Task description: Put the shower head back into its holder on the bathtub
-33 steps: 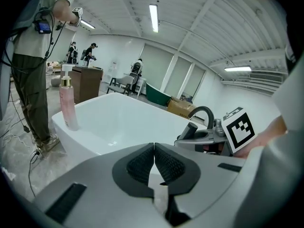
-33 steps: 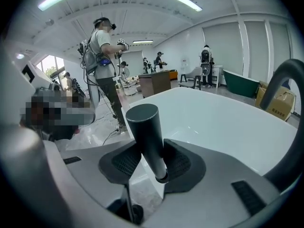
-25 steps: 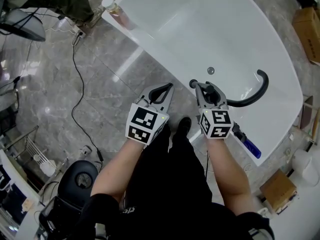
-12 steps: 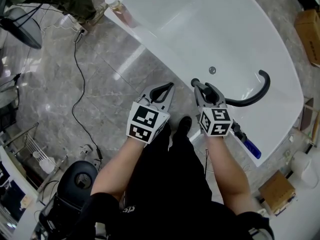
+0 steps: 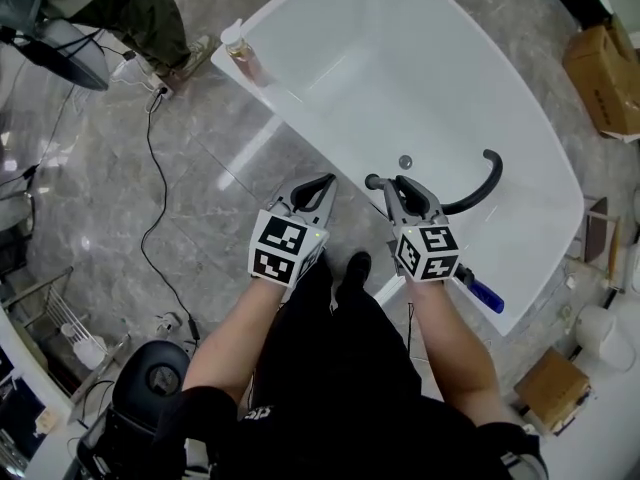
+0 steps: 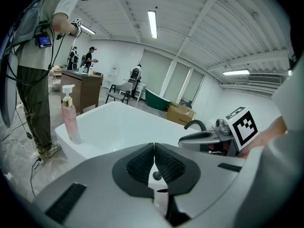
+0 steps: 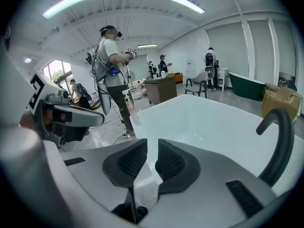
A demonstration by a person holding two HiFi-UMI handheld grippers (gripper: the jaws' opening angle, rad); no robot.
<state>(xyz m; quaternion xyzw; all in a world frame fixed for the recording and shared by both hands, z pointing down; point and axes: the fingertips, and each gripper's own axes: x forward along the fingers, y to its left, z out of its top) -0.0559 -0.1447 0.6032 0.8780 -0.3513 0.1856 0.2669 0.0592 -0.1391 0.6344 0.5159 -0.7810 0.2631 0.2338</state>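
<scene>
The white bathtub (image 5: 520, 168) lies ahead of me, with a black curved spout (image 5: 482, 180) on its near right rim. A small black round-ended piece (image 5: 373, 181) sits at the rim just left of my right gripper (image 5: 398, 184); I cannot tell if it is the shower head. The right gripper (image 7: 152, 146) hovers over the rim with its jaws closing, a narrow gap left and nothing between the pads. My left gripper (image 5: 324, 182) hangs over the floor beside the tub. It (image 6: 154, 146) is shut, pads touching, and holds nothing.
A pump bottle (image 5: 238, 48) stands on the tub's far left corner. A blue-handled thing (image 5: 487, 296) lies on the rim behind my right hand. A black cable (image 5: 150, 208) runs over the floor at left. Cardboard boxes (image 5: 600, 63) and a standing person (image 7: 111, 65) are around the tub.
Both grippers have lifted a little above the tub's rim. The right gripper's jaws, wide before, have drawn much closer together. The left gripper stays shut.
</scene>
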